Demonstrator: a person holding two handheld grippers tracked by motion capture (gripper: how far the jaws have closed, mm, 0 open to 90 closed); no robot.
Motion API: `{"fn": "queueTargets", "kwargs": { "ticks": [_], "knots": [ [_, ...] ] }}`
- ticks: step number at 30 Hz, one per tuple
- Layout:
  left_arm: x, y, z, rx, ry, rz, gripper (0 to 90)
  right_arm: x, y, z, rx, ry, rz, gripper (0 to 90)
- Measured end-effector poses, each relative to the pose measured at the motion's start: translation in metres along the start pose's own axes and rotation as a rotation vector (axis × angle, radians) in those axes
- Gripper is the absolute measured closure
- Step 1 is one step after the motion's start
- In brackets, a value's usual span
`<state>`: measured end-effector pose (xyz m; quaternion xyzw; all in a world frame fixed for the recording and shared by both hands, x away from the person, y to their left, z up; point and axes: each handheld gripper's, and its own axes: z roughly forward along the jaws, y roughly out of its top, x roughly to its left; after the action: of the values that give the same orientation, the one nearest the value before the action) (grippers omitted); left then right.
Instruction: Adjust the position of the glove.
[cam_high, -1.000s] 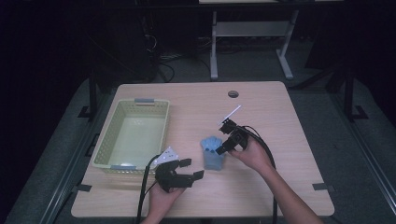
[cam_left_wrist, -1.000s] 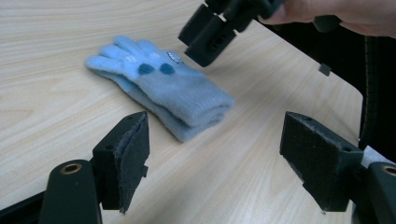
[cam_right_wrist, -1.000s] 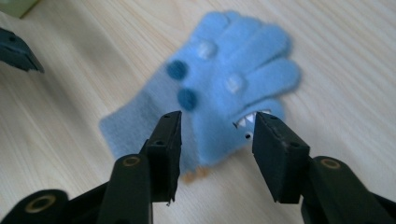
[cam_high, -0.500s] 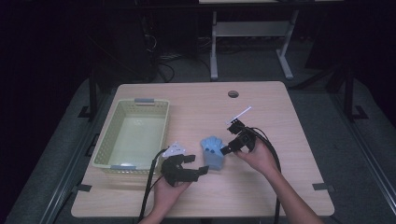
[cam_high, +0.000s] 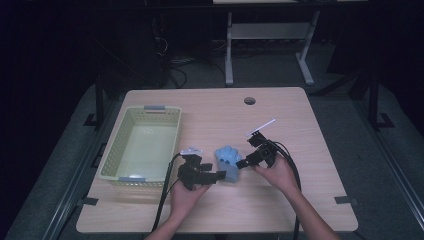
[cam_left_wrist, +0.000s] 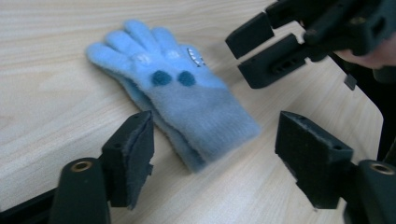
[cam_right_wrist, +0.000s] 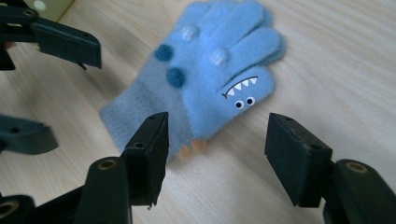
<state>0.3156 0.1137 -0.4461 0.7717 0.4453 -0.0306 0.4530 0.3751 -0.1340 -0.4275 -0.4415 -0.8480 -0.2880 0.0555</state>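
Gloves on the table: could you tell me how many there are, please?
1 blue glove shows for certain, lying flat on the table between the left gripper and right gripper, right of the basket. An edge under it hints at a second, hidden.

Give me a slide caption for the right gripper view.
Open right tongs hover at the thumb edge of a blue monster-face glove lying flat on the wooden table.

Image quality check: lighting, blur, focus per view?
High view: dim, room beyond the table nearly black, glove small and soft. Left gripper view: bright, glove slightly blurred, the near jaws out of focus. Right gripper view: evenly lit, glove sharp.
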Motion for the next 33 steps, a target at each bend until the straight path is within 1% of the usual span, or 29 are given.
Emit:
{"fn": "queueTargets", "kwargs": {
  "ticks": [2, 3, 4, 5, 6, 7, 8, 9, 10, 11, 12, 13, 16, 19, 22, 24, 25, 27, 29, 30, 33],
  "knots": [
    [0.002, 0.002, 0.002, 0.014, 0.003, -0.024, 29.8, -0.001, -0.003, 0.002, -0.008, 0.022, 0.024, 39.7],
    [0.002, 0.002, 0.002, 0.014, 0.003, -0.024, 30.7, -0.001, -0.003, 0.002, -0.007, 0.025, 0.032, 39.6],
    [0.004, 0.003, 0.003, 0.021, 0.002, -0.042, 31.0, -0.002, -0.004, 0.003, -0.013, 0.028, 0.039, 39.6],
    [0.007, 0.004, 0.005, 0.03, -0.006, -0.077, 31.8, -0.002, -0.005, 0.003, -0.021, 0.034, 0.046, 39.7],
    [0.007, 0.004, 0.005, 0.03, -0.006, -0.077, 32.1, -0.002, -0.005, 0.003, -0.021, 0.034, 0.046, 39.7],
    [0.009, 0.004, 0.007, 0.039, -0.011, -0.096, 32.4, -0.003, -0.007, 0.004, -0.027, 0.043, 0.058, 39.8],
    [0.012, 0.004, 0.009, 0.051, -0.012, -0.125, 32.9, -0.003, -0.007, 0.004, -0.028, 0.044, 0.063, 40.0],
    [0.012, 0.004, 0.009, 0.051, -0.012, -0.125, 33.0, -0.003, -0.007, 0.004, -0.028, 0.044, 0.063, 40.0],
    [0.015, 0.004, 0.01, 0.055, -0.017, -0.142, 33.0, -0.003, -0.008, 0.005, -0.028, 0.05, 0.067, 40.1],
    [0.017, 0.004, 0.012, 0.061, -0.024, -0.167, 33.5, -0.003, -0.01, 0.005, -0.033, 0.065, 0.085, 40.8],
    [0.017, 0.004, 0.012, 0.061, -0.024, -0.167, 33.7, -0.003, -0.01, 0.005, -0.033, 0.065, 0.085, 40.8],
    [0.018, 0.004, 0.013, 0.068, -0.028, -0.18, 33.7, -0.003, -0.011, 0.006, -0.039, 0.068, 0.089, 41.0],
    [0.02, 0.004, 0.016, 0.068, -0.041, -0.212, 34.9, -0.004, -0.013, 0.009, -0.042, 0.091, 0.121, 42.1],
    [0.023, 0.005, 0.019, 0.076, -0.062, -0.228, 37.1, -0.004, -0.014, 0.012, -0.048, 0.103, 0.131, 43.1],
    [0.025, 0.005, 0.02, 0.076, -0.07, -0.246, 40.0, -0.005, -0.016, 0.016, -0.054, 0.112, 0.153, 44.5],
    [0.025, 0.005, 0.02, 0.076, -0.07, -0.251, 41.7, -0.006, -0.017, 0.016, -0.057, 0.12, 0.156, 45.0],
    [0.026, 0.005, 0.021, 0.072, -0.077, -0.26, 42.7, -0.008, -0.019, 0.018, -0.066, 0.134, 0.174, 45.8],
    [0.028, 0.005, 0.023, 0.079, -0.085, -0.275, 44.3, -0.008, -0.02, 0.019, -0.07, 0.141, 0.189, 46.6],
    [0.029, 0.005, 0.024, 0.084, -0.09, -0.278, 44.7, -0.009, -0.02, 0.019, -0.076, 0.15, 0.194, 47.3],
    [0.03, 0.005, 0.025, 0.087, -0.091, -0.272, 46.5, -0.008, -0.019, 0.018, -0.073, 0.159, 0.21, 48.8],
    [0.03, 0.004, 0.027, 0.095, -0.089, -0.281, 49.3, -0.007, -0.019, 0.02, -0.078, 0.156, 0.2, 50.4]
  ]
}}
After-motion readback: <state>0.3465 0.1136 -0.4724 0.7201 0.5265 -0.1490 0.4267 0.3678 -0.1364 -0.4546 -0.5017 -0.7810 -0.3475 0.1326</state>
